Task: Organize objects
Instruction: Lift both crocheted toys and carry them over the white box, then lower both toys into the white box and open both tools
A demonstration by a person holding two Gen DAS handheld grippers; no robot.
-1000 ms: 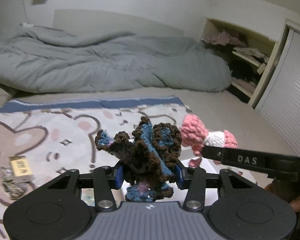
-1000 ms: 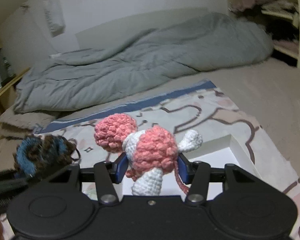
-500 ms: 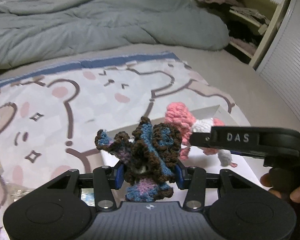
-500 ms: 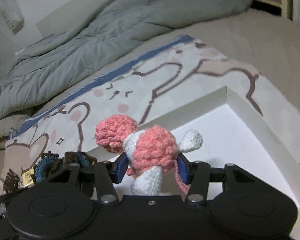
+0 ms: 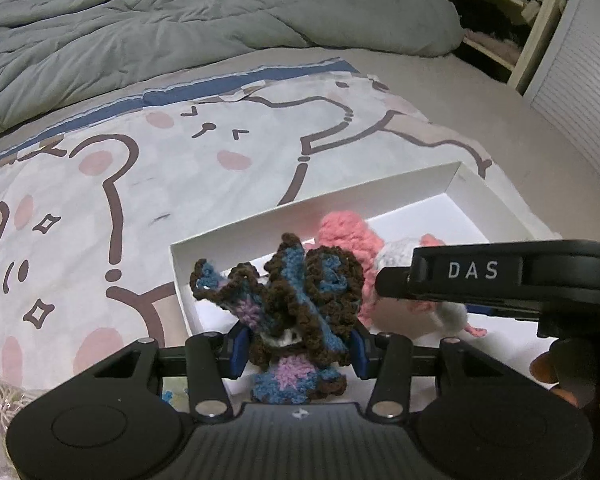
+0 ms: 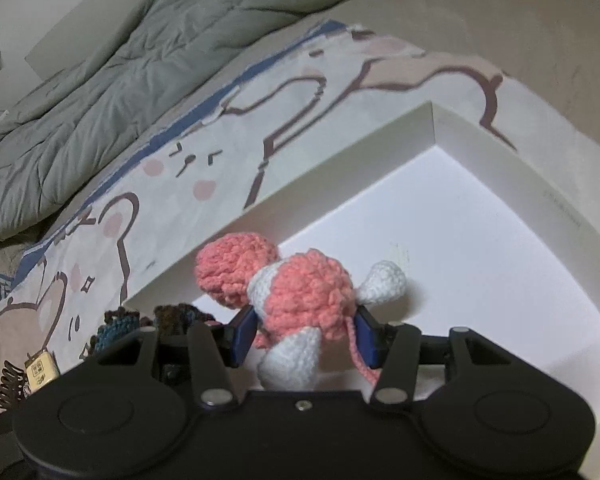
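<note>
We hold 2 crocheted toys over 1 open white box. The brown and blue crocheted toy sits pinched between the blue pads of the left gripper, above the box's left end, just inside its left wall. The pink and white crocheted toy is pinched the same way between the pads of the right gripper, over the bare white floor of the box nearer its middle; a white limb sticks out to its right and a thin pink strand hangs beside the right pad. In the left wrist view the 2 toys appear just beside each other, and the right gripper's black body, lettered DAS, crosses in front of the pink toy, with fingers of our hand wrapped round its handle. The box lies on a cartoon-printed blanket, close to its right edge. A grey duvet is bunched along the bed's far side. A small yellow packet lies on the blanket near its left edge.
</note>
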